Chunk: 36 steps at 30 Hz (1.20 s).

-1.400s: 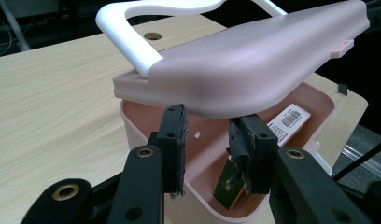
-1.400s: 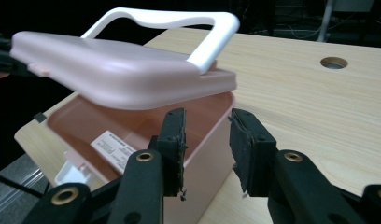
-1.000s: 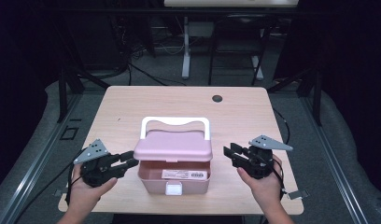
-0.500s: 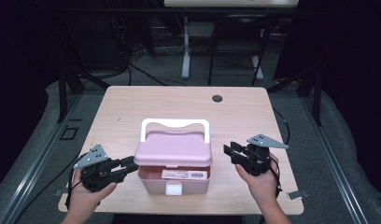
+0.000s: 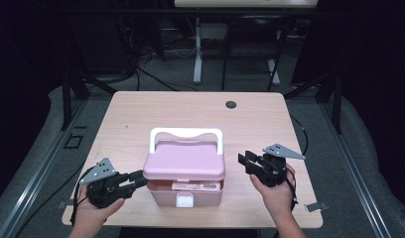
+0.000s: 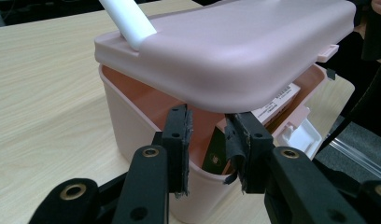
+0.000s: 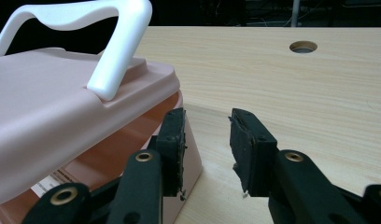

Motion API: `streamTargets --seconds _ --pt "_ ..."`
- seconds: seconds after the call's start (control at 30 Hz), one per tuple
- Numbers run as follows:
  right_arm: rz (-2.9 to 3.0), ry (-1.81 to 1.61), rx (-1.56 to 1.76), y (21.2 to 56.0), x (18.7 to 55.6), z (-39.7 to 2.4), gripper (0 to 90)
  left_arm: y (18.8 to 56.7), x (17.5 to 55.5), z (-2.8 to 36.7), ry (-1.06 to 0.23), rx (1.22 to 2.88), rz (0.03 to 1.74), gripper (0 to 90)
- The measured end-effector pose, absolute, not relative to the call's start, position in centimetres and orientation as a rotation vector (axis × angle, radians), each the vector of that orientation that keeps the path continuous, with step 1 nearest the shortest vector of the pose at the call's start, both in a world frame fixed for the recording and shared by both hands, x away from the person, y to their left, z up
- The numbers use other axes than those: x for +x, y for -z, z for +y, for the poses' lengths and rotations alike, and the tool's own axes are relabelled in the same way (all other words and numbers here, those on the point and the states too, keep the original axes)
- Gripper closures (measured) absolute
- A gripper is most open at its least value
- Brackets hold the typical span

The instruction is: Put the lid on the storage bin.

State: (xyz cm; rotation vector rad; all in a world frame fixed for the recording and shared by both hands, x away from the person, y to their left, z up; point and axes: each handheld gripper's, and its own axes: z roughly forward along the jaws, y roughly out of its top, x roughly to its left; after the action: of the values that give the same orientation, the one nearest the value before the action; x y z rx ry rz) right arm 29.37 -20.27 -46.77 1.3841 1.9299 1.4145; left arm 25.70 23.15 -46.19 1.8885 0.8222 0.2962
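The pale wooden surface (image 5: 141, 124) carries one pink plastic storage box (image 5: 185, 192) near its front edge, between the two hands and directly ahead of the person. The box's pink lid (image 5: 184, 161) sits raised and tilted over the body rather than seated; the left gripper view shows a clear gap between lid (image 6: 226, 51) and box wall (image 6: 128, 126), and a white carry handle (image 5: 186, 135) stands upright at the back of the lid. The white front latch (image 5: 183, 200) hangs undone. Principal risk, in my judgement: the lid is unsupported at its front and could drop shut or slide askew if either tool nudges it, trapping a jaw or pushing the light box towards the front edge of the surface. The left hand-held gripper (image 5: 139, 177) is at the box's left side, its jaws partly open at the rim below the lid; whether a pad touches the rim I cannot tell, but nothing is clamped. A careless closing here would catch the wall only and tip the box. The right hand-held gripper (image 5: 243, 161) stands just beside the box's right side, jaws partly apart and empty. Contents: a labelled carton with a barcode (image 5: 198, 186) lies inside, visible through the gap; a dark item (image 6: 215, 156) beside it cannot be identified.
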Motion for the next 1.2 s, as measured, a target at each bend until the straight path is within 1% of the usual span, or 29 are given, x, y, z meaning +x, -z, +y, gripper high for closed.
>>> streamTargets --seconds 1.2 --pt "1.894 -1.397 1.437 49.0 29.5 -20.8 64.7 48.0 25.0 23.5 -0.274 1.919 0.839 68.9"
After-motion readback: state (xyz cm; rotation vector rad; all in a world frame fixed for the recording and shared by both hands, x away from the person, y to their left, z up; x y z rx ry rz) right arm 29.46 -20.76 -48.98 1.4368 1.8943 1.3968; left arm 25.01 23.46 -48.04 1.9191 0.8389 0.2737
